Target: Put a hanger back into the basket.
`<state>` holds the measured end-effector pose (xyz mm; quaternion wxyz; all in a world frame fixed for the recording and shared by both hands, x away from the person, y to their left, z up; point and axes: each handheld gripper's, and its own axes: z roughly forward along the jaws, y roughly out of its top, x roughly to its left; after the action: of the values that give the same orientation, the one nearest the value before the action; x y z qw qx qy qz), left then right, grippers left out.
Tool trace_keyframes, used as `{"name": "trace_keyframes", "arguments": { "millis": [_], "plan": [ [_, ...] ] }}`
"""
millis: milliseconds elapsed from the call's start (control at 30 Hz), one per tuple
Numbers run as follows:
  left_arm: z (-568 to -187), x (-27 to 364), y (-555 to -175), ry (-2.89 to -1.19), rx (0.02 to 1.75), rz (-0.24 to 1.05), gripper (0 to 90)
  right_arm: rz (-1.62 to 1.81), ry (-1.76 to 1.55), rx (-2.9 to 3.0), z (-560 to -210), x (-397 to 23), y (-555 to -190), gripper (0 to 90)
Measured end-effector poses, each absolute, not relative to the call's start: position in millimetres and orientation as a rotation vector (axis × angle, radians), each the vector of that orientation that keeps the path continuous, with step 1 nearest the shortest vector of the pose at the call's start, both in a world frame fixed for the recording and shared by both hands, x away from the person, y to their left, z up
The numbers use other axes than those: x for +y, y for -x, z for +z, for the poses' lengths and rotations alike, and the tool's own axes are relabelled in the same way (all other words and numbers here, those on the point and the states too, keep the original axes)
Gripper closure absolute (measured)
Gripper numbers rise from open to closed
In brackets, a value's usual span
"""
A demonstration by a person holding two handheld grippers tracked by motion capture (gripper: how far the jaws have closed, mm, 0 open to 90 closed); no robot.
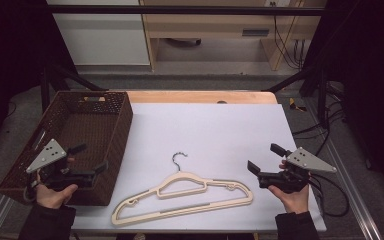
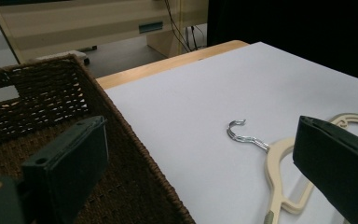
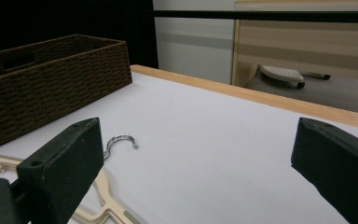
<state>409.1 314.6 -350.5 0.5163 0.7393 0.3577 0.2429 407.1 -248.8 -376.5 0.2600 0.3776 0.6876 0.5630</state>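
Cream hanger (image 1: 182,197) lies crosswise, hook (image 1: 178,160) pointing away — both grippers (left (image 1: 91,159), right (image 1: 266,159)) gape wide, holding nothing.

In the left gripper view the cream hanger (image 2: 279,172) is partly covered by the near black jaw, and its lower part is cut by the bottom edge. The brown basket (image 2: 42,100), left of the hanger, is cut by the left edge. In the right gripper view the hanger (image 3: 100,205) is half hidden behind a jaw. In the high view the basket's near corner (image 1: 17,192) is hidden under the left gripper (image 1: 90,161).
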Motion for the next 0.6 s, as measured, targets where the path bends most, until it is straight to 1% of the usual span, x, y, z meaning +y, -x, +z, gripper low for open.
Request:
{"name": "trace_keyframes", "arguments": {
  "millis": [300,433,600],
  "plan": [
    [-353.6,310.4,-410.5,-1.793,0.849,0.577,2.9,1.517,-0.990,1.923,-379.3,-240.8,-410.6,5.7],
    [-353.4,311.9,-411.9,-1.795,0.854,0.580,3.0,1.503,-0.979,1.966,-379.0,-228.9,-414.5,6.5],
    [-354.7,310.8,-413.0,-1.812,0.851,0.576,3.0,1.447,-0.944,2.111,-382.1,-201.3,-424.3,9.6]
  ]
}}
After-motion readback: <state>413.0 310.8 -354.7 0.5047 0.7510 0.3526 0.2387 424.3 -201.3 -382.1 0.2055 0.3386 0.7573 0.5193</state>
